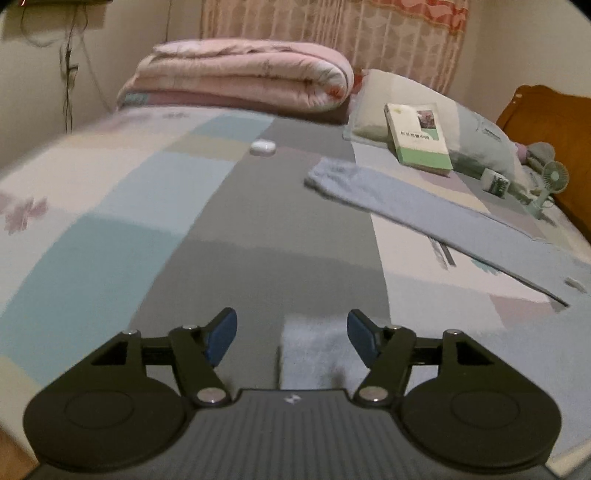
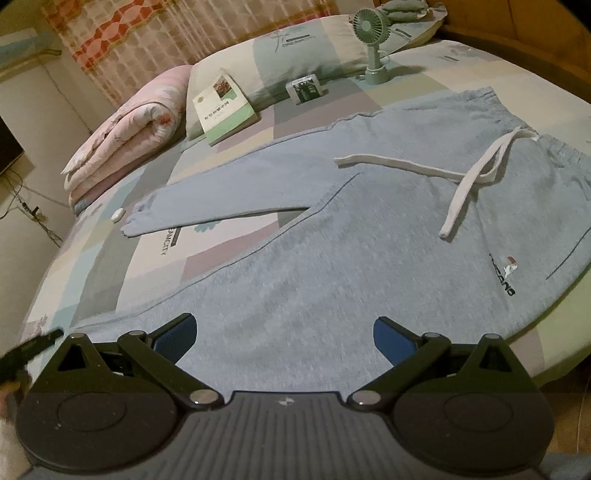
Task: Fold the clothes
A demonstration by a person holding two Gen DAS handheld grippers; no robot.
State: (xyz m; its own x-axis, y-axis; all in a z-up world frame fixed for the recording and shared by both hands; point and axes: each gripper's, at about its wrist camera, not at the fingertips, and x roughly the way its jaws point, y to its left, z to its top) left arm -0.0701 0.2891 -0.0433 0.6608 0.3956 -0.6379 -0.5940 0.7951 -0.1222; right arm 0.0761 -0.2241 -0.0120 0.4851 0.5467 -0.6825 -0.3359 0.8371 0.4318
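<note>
Dim, warm indoor light; soft shadows. Fisheye bending curves the patchwork pastel bedsheet (image 1: 110, 229) edges; left view's margin is motion-blurred.

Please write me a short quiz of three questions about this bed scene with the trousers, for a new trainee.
1. True or false: the trousers are already folded in half.
2. What leans on the pillow? A) the book B) the fan C) the drawstring
3. Fill in: both the left gripper and the right gripper are ____.

Key:
1. False; they lie spread flat on the bed, legs apart.
2. A; the fan stands on the bed, and the drawstring lies on the trousers.
3. Open; neither holds anything.
</note>
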